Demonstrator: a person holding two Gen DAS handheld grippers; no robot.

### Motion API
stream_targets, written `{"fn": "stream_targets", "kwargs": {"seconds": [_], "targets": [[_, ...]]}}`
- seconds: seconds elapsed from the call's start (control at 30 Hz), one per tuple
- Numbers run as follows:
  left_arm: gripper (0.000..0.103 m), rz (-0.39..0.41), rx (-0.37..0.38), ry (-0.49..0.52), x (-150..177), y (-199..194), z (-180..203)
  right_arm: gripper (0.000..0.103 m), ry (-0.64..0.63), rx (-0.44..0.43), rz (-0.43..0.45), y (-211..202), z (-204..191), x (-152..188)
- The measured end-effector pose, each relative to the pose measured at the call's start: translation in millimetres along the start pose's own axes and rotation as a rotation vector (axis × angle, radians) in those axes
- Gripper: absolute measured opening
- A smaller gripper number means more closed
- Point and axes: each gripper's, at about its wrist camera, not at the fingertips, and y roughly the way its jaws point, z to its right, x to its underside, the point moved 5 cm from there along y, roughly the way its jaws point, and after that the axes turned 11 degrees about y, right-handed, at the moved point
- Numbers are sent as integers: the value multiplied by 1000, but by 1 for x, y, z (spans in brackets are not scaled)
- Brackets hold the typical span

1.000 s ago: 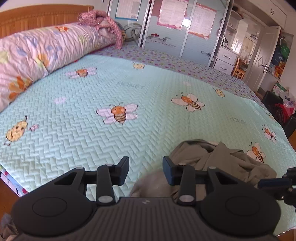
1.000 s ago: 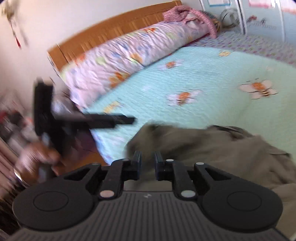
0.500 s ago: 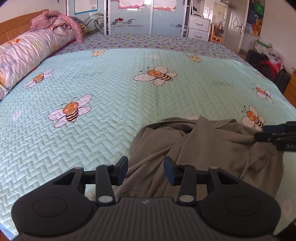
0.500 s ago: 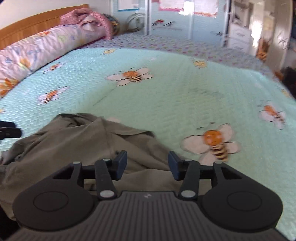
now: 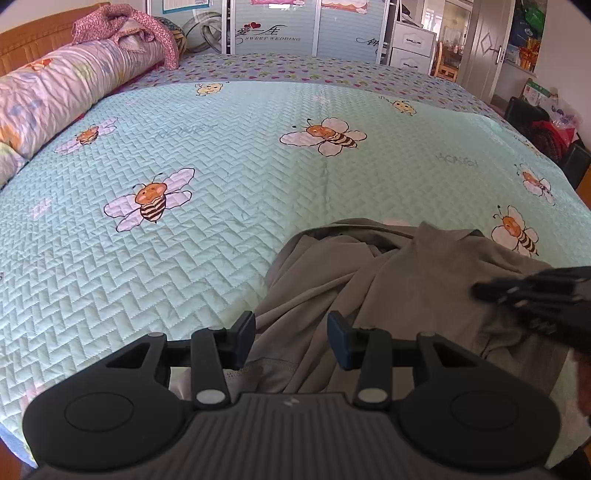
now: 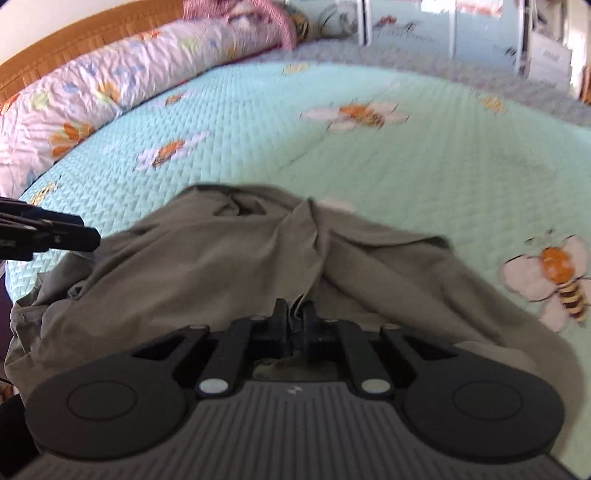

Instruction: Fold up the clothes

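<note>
A crumpled olive-grey garment (image 5: 413, 291) lies at the near edge of the bed; it also fills the lower middle of the right wrist view (image 6: 229, 266). My left gripper (image 5: 291, 338) is open just above the garment's near left part, nothing between its fingers. My right gripper (image 6: 294, 325) is shut on a fold of the garment. The right gripper shows in the left wrist view as a dark blurred shape (image 5: 535, 291) at the right. The left gripper's finger (image 6: 48, 232) shows at the left edge of the right wrist view.
The bed has a mint quilted cover with bee prints (image 5: 229, 155). A rolled floral duvet (image 5: 66, 88) lies along the wooden headboard at left. A wardrobe (image 5: 280, 26), drawers (image 5: 410, 44) and a door (image 5: 484, 48) stand beyond the bed.
My right gripper has closed on a fold of the garment; half a second ago it was open. The left gripper has stayed open and moved little.
</note>
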Motion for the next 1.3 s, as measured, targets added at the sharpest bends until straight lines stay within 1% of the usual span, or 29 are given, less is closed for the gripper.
{"fn": "stream_targets", "kwargs": {"seconds": [0.13,0.23,0.3,0.37,0.4,0.47,0.53,0.57,0.6,0.67,0.7,0.77,0.8,0.83,0.87,0.9,0.93,1.0,1.07,1.13,1.17,1.2,1.23,1.27,1.3], "targets": [[47,-5,-7,-4,-2,-7,8,8,97,32,140,-62,22,-14],[47,-17,-35,13,-5,-11,17,7,167,49,248,-114,44,-28],[47,-15,-55,35,-8,-13,23,7,188,93,333,-148,61,-38],[47,-7,-75,63,-12,-14,31,7,208,168,416,-180,80,-44],[47,-3,-86,77,-14,-15,35,7,213,227,460,-195,93,-47],[50,3,-101,107,-18,-15,43,7,214,381,528,-217,121,-44],[51,5,-94,125,-21,-12,51,8,217,545,583,-238,150,-41],[51,3,-87,130,-23,-10,54,11,232,686,530,-233,173,-34],[51,2,-81,134,-25,-7,57,11,247,822,474,-229,195,-27],[51,-3,-81,150,-28,-2,63,14,302,1039,349,-218,228,-8],[51,-9,-87,157,-28,1,64,14,329,1039,334,-216,231,-1],[51,-21,-99,171,-30,8,67,15,340,886,379,-214,212,6],[51,-27,-105,177,-30,11,69,21,326,783,384,-208,195,7],[51,-34,-111,184,-31,14,70,28,299,683,351,-194,176,5],[51,-40,-117,191,-31,17,72,44,272,582,315,-181,157,3],[51,-43,-119,189,-32,19,71,51,242,478,269,-163,136,4],[51,-46,-120,187,-32,20,71,51,216,398,228,-146,118,5],[51,-49,-133,190,-32,21,69,51,168,267,119,-109,83,10],[51,-52,-149,193,-33,21,67,51,137,209,34,-76,56,19],[51,-58,-152,192,-33,21,66,50,99,221,-2,-51,35,26],[51,-60,-151,189,-34,21,65,49,86,238,-4,-43,31,26],[51,-62,-150,186,-35,21,64,40,76,253,-6,-36,27,27],[51,-61,-151,187,-35,21,64,29,86,249,-11,-36,28,29],[51,-60,-152,187,-36,21,64,4,99,244,-14,-36,29,30],[52,-58,-152,188,-37,21,64,1,129,228,-7,-41,33,33]]}}
